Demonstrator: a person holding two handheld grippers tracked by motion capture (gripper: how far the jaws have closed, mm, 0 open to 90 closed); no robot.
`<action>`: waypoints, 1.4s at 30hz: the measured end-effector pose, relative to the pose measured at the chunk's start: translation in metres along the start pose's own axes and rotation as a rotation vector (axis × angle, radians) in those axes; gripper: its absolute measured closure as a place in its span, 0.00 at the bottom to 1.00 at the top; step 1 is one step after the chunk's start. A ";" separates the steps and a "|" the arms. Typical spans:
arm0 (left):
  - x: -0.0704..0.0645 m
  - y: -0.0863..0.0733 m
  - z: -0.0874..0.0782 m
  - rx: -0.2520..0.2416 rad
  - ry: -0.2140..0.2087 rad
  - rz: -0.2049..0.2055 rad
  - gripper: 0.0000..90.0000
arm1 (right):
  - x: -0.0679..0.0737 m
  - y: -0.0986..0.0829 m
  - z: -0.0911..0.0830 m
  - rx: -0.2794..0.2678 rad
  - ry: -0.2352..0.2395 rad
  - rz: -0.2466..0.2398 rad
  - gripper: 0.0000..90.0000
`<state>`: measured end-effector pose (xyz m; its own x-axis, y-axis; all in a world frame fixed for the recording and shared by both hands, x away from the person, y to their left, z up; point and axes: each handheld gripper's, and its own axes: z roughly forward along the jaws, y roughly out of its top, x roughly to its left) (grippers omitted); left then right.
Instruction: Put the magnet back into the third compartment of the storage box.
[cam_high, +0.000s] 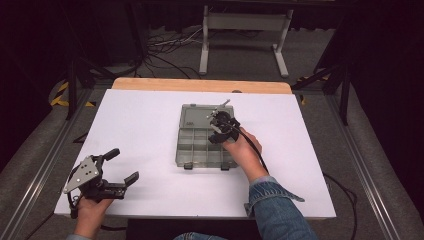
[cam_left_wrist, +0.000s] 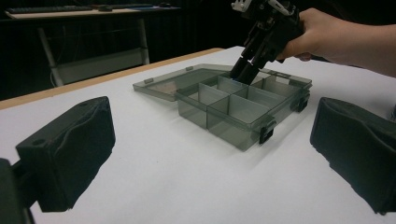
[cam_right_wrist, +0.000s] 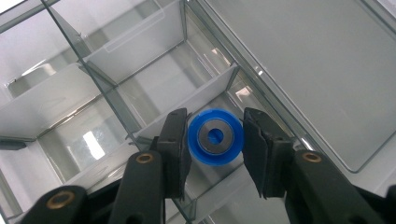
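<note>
A smoky clear compartment box (cam_high: 186, 152) lies open in the middle of the white table, its lid (cam_high: 196, 114) flat on the far side. In the right gripper view, a blue wheel with a metal hub (cam_right_wrist: 201, 150) sits between the jaws of my right gripper (cam_right_wrist: 215, 136), which touch it on both sides over a compartment by the lid hinge. From above, my right gripper (cam_high: 216, 132) points down into the box's far right part. My left gripper (cam_high: 125, 164) rests at the near left of the table, open and holding nothing.
The box has several compartments split by clear dividers (cam_right_wrist: 140, 51), and two dark latches (cam_left_wrist: 267, 132) on its near side. White table surface (cam_high: 150, 125) surrounds the box. A wooden strip (cam_high: 200, 85) runs along the table's far edge.
</note>
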<state>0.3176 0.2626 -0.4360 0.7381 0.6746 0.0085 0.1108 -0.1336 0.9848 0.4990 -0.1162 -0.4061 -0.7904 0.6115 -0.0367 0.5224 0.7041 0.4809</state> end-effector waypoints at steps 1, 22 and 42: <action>0.000 0.000 0.000 0.000 0.000 0.000 0.01 | 0.000 0.000 0.000 0.001 0.000 -0.003 0.67; 0.000 0.000 0.001 -0.002 -0.005 0.001 0.01 | 0.014 -0.002 -0.035 -0.127 0.003 -0.022 0.37; -0.001 0.001 0.001 -0.004 -0.005 -0.001 0.01 | 0.039 -0.018 -0.074 -0.220 0.016 -0.062 0.22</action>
<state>0.3176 0.2608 -0.4355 0.7416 0.6708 0.0067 0.1089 -0.1303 0.9855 0.4352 -0.1315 -0.3514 -0.8246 0.5626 -0.0592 0.3916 0.6433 0.6578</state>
